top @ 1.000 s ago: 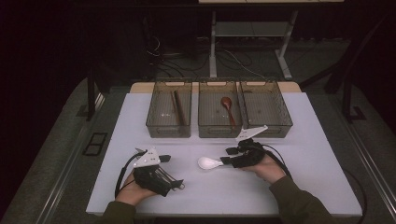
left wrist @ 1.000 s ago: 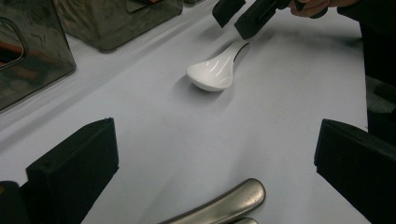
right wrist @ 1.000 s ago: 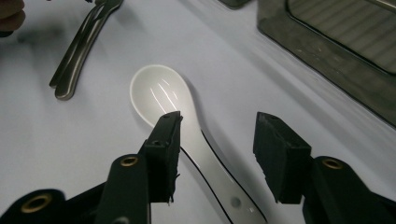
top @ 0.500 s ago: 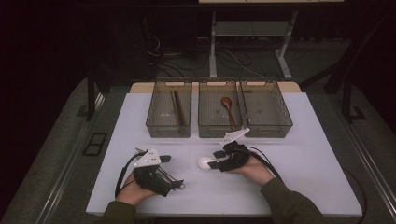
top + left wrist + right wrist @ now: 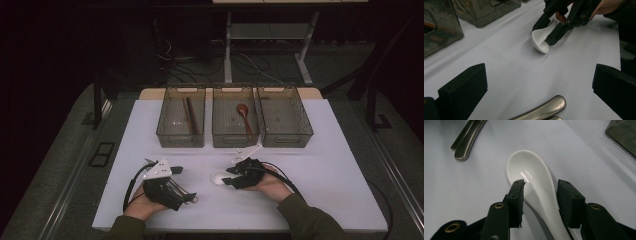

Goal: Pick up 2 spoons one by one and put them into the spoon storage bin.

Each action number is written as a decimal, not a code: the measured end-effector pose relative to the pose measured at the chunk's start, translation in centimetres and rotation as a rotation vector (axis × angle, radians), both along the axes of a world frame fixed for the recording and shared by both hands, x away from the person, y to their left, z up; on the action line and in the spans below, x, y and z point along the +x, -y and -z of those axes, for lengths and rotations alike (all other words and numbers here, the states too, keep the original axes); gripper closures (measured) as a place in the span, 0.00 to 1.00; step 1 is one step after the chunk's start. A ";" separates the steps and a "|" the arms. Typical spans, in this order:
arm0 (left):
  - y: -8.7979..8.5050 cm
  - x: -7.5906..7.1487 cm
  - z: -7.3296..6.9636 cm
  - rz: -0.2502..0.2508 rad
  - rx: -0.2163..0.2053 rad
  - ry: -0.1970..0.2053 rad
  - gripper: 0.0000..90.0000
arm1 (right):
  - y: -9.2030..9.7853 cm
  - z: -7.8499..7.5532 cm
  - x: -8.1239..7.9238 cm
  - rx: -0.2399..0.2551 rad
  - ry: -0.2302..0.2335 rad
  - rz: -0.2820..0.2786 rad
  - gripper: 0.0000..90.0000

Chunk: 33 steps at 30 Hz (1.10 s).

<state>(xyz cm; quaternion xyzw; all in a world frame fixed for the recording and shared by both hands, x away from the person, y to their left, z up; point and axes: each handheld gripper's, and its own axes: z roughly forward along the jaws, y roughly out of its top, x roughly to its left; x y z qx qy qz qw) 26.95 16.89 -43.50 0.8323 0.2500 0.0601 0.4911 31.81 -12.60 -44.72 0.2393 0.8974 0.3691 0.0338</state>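
- White spoon (image 5: 536, 185) lies on the desk (image 5: 325, 165) in front of the three bins, bowl up, just ahead of the right hand.
- Right hand-held gripper (image 5: 540, 192) straddles its handle: jaws have just been closing, one on each side. Gap to the right jaw is visible; left pad sits at or against the edge, so not pinched yet, as far as I can tell.
- Long axis: handle runs back between the jaws toward the palm, and the bowl sticks out beyond the tips, pointing at the left hand. Jaw line crosses the handle roughly square, so closing should pinch the narrow part.
- Left hand-held gripper (image 5: 539, 85) rests on the desk, wide open, empty, with metal handles (image 5: 541, 110) just below it. It is well apart from the spoon; the right hand is clearly nearer.
- Wooden spoon (image 5: 243, 117) is in the middle bin (image 5: 235, 137).
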 end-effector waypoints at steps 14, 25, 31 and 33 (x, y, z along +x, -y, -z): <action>0.0 0.0 0.0 0.002 0.001 0.001 0.00 | 0.2 -0.2 -0.3 -0.042 0.009 -0.051 0.85; 0.1 -0.1 0.0 0.005 -0.013 0.001 0.00 | 0.2 -0.2 -0.4 -0.036 0.005 -0.065 0.90; 0.1 -0.1 0.0 0.006 -0.011 0.001 0.00 | 0.2 -0.3 -0.5 -0.037 0.003 -0.058 0.90; 0.1 -0.1 0.0 0.005 -0.014 0.002 0.00 | 0.2 -0.3 -0.5 -0.035 -0.001 -0.051 0.90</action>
